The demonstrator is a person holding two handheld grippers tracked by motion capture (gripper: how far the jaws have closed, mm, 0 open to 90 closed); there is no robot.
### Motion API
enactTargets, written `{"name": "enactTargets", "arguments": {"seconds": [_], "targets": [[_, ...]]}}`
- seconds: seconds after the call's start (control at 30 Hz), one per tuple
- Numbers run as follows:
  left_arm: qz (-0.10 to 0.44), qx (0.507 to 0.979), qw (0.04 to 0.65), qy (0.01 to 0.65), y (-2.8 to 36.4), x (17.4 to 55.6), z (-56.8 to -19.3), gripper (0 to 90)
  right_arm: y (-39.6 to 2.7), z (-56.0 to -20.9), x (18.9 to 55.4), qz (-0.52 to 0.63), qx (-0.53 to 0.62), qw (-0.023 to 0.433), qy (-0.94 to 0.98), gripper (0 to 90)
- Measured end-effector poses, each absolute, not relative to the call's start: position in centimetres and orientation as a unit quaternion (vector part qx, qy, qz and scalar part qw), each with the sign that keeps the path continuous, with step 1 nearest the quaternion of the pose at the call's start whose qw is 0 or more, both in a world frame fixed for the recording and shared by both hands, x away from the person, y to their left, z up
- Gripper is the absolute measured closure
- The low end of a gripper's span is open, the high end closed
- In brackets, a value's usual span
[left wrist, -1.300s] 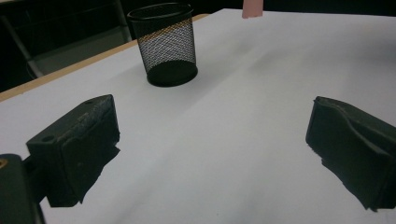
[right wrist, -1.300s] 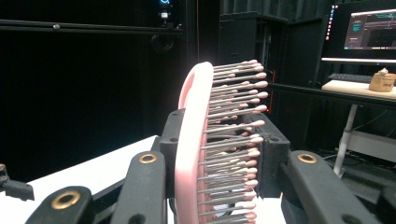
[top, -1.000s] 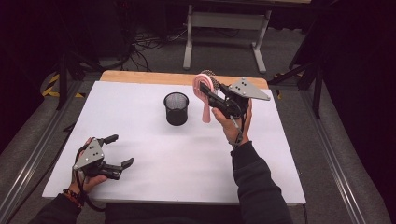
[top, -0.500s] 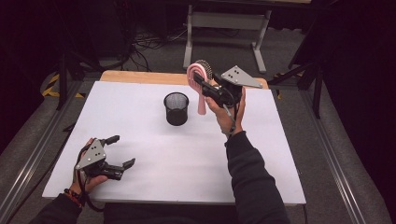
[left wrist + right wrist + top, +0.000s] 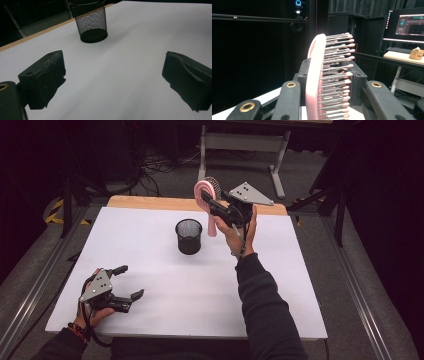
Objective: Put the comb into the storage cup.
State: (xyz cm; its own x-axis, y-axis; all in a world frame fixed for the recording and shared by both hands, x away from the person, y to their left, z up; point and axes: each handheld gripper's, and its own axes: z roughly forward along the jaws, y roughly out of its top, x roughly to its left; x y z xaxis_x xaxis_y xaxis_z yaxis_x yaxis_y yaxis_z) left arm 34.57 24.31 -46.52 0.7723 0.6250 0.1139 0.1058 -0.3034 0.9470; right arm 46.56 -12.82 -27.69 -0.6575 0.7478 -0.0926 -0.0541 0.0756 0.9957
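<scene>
A pink hairbrush [image 5: 206, 195] with grey bristles is held up in the air by my right gripper [image 5: 216, 206], handle hanging down, just right of the black mesh cup [image 5: 189, 236] on the white table [image 5: 280, 285]. Seen close in the right gripper view, the hairbrush [image 5: 317, 75] stands upright between the two black jaws, which are shut on its head. My left gripper [image 5: 126, 281] rests low at the table's near left, open and holding nothing. In the left gripper view the mesh cup [image 5: 91, 21] stands beyond the spread jaws.
The table's far edge is a bare wooden strip [image 5: 150, 202]. A metal stand [image 5: 240, 142] and cables lie on the floor behind the table. A monitor [image 5: 405, 23] and shelf show far off in the right gripper view.
My right gripper has lifted the hairbrush higher and carried it left toward the mesh cup. The left gripper has stayed where it was, open.
</scene>
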Motion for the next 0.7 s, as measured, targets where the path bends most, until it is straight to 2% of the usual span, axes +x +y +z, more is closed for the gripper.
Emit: {"name": "enactTargets", "arguments": {"seconds": [0.57, 0.7], "targets": [[0.242, 0.769, 0.542, 0.236, 24.4, 34.5, -46.5, 6.0, -10.5, -27.9, 47.9, 0.647, 0.283, 0.298, 0.642, 63.1], [0.241, 0.770, 0.542, 0.237, 24.4, 34.5, -46.5, 6.0, -10.7, -27.8, 48.3, 0.642, 0.272, 0.306, 0.648, 63.1]]}}
